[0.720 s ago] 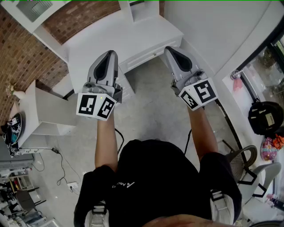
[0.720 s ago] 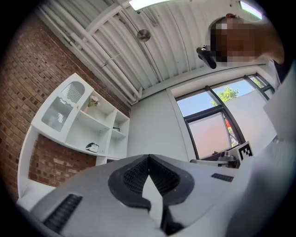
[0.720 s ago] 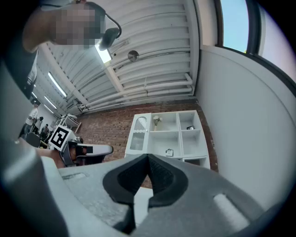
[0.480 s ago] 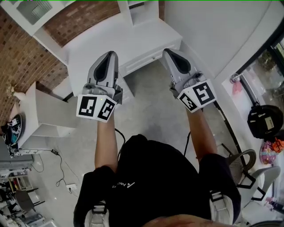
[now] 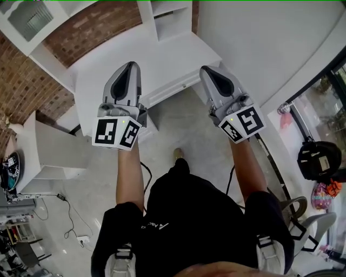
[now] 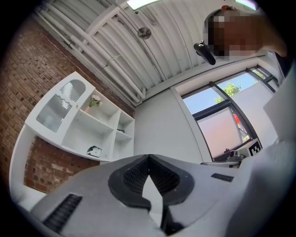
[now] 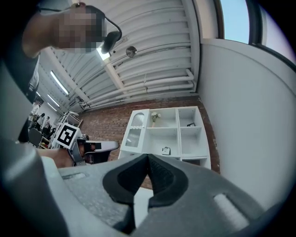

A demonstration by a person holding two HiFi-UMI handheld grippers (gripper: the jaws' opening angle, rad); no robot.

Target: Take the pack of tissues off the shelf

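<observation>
The pack of tissues (image 7: 166,150) is a small dark-and-white packet lying in a lower compartment of the white shelf unit (image 7: 185,139) against the brick wall. The left gripper view also shows the pack (image 6: 94,150), far off at the left. Both grippers are held up in front of the person, well short of the shelf. My left gripper (image 5: 128,66) is shut with nothing in it, its jaws (image 6: 149,157) meeting tip to tip. My right gripper (image 5: 207,70) is likewise shut and empty (image 7: 148,157).
A white desk (image 5: 162,54) with a drawer stands below the shelf unit (image 5: 167,16). A small vase of flowers (image 7: 155,116) and another small item (image 7: 191,124) sit in upper compartments. A low white cabinet (image 5: 54,146) is at the left, chairs and a bag (image 5: 319,159) at the right.
The person has stepped toward the desk; a foot now shows on the floor. Both grippers have shifted slightly forward and stay shut.
</observation>
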